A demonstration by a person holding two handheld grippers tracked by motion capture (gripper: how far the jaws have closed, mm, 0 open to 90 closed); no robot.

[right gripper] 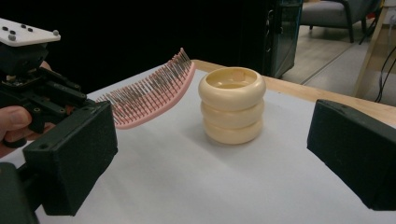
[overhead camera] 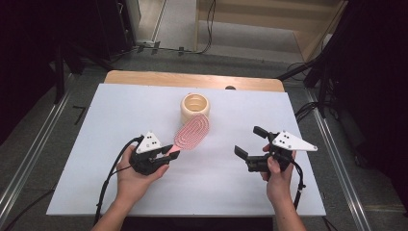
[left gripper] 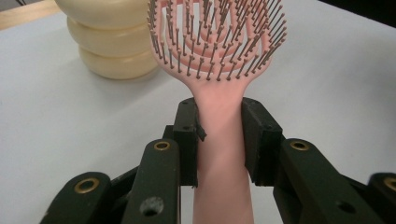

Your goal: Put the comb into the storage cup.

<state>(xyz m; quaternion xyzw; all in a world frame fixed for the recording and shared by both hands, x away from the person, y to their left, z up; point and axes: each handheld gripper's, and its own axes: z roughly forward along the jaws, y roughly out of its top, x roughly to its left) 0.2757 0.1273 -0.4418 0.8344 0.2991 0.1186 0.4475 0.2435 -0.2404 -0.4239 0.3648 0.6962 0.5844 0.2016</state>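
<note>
Left gripper (left gripper: 219, 135) pinches brush (left gripper: 219, 56) handle; right gripper (right gripper: 210, 158) spread, empty. Risk: brush head clips cup (right gripper: 232, 105), tipping it.

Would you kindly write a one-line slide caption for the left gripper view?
Left gripper clamps the pink hairbrush by its handle, bristles up, near a cream ribbed cup.

the brush (overhead camera: 191, 132) sat on the table (overhead camera: 96, 159), tipped toward the cup (overhead camera: 195, 107) just behind it, with the left gripper (overhead camera: 162, 155) at its handle.
</note>
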